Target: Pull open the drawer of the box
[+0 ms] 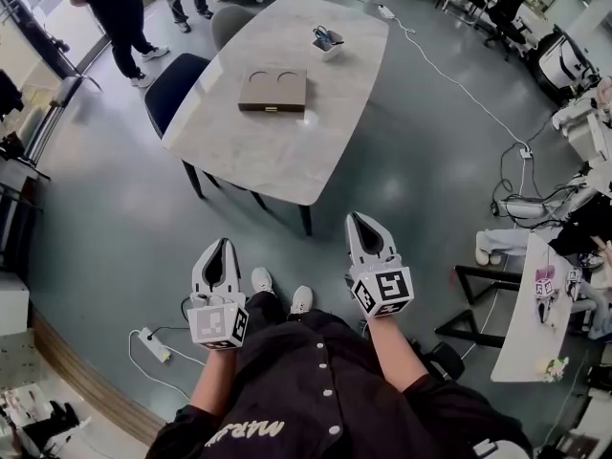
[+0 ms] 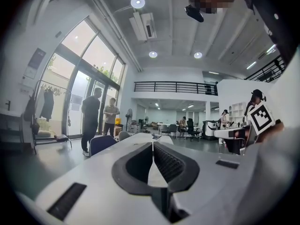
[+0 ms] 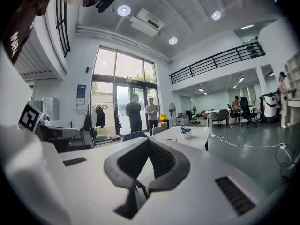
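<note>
The box [image 1: 273, 89] is flat and brown, with two round dips in its top. It lies flat on the bench [image 1: 287, 156], near the middle. Its drawer [image 1: 273, 109] looks shut.

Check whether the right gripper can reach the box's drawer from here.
Probably not yet. The right gripper is shut and held over the floor, well short of the table, while the box sits mid-table. Nothing blocks the way; stepping closer should do.
</note>
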A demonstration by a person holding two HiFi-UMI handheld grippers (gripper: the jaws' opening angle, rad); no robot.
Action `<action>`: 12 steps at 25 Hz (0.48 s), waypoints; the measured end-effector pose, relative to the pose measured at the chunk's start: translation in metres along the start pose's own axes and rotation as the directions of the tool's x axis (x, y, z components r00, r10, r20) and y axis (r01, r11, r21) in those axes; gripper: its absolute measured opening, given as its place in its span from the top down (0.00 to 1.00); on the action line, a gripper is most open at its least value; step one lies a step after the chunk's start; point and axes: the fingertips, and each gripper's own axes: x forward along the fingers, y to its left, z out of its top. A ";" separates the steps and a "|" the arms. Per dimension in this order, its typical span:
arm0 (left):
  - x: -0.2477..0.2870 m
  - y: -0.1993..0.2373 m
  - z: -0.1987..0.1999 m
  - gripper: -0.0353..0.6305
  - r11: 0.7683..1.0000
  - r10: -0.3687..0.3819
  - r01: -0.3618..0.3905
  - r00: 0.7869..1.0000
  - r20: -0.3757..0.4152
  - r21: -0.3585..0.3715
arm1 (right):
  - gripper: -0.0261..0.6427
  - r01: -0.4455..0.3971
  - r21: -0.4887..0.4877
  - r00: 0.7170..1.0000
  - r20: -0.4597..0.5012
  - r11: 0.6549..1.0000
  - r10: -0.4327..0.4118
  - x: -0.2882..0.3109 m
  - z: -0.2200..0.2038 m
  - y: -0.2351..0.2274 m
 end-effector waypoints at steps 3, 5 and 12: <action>0.011 0.009 0.000 0.92 1.000 0.000 -0.001 1.000 -0.006 -0.002 | 0.97 0.003 0.005 1.000 -0.011 1.000 -0.003 0.015 -0.002 0.000; 0.021 0.015 -0.001 0.92 1.000 -0.003 0.003 1.000 -0.009 -0.004 | 0.97 0.009 0.004 1.000 -0.018 1.000 -0.009 0.025 -0.003 -0.003; 0.100 0.040 0.007 0.92 0.999 -0.036 0.036 0.999 -0.001 -0.010 | 0.97 0.041 -0.007 0.999 -0.025 0.999 -0.041 0.090 0.005 -0.029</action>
